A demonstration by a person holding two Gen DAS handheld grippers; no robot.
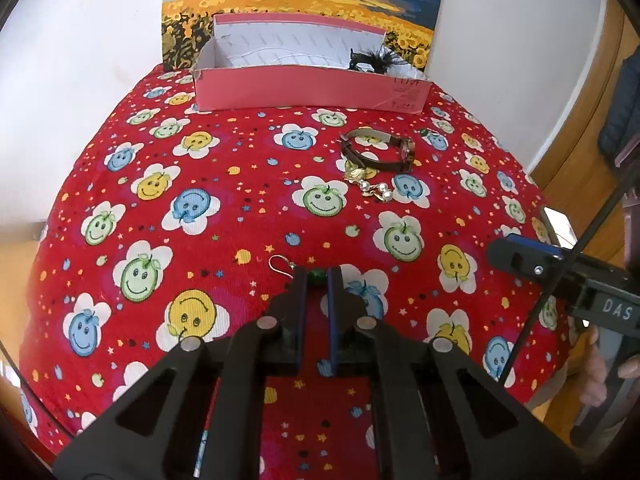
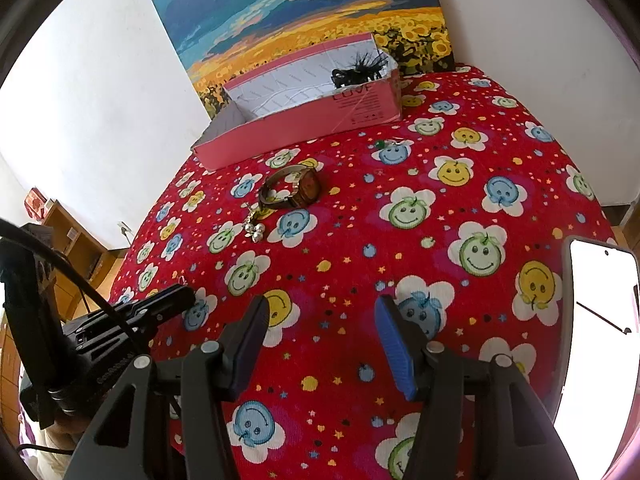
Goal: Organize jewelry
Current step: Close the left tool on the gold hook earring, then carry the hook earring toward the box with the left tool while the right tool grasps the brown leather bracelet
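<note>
Red smiley-flower tablecloth point(image 1: 224, 168) holds a pink cardboard box point(image 1: 312, 88), brown leather watch point(image 1: 380, 150) and pearl-and-gold earrings point(image 1: 370, 184). Left gripper point(image 1: 318, 274) pinches a green-beaded hook earring point(image 1: 316, 274); right gripper point(image 2: 322, 312) fingers spread, empty.

A: Bright, even daylight; colours on the red cloth point(image 1: 240, 208) look crisp, shadows soft.
B: Edges bend strongly, corners go dark. The phone screen point(image 2: 600, 320) glares pure white.
</note>
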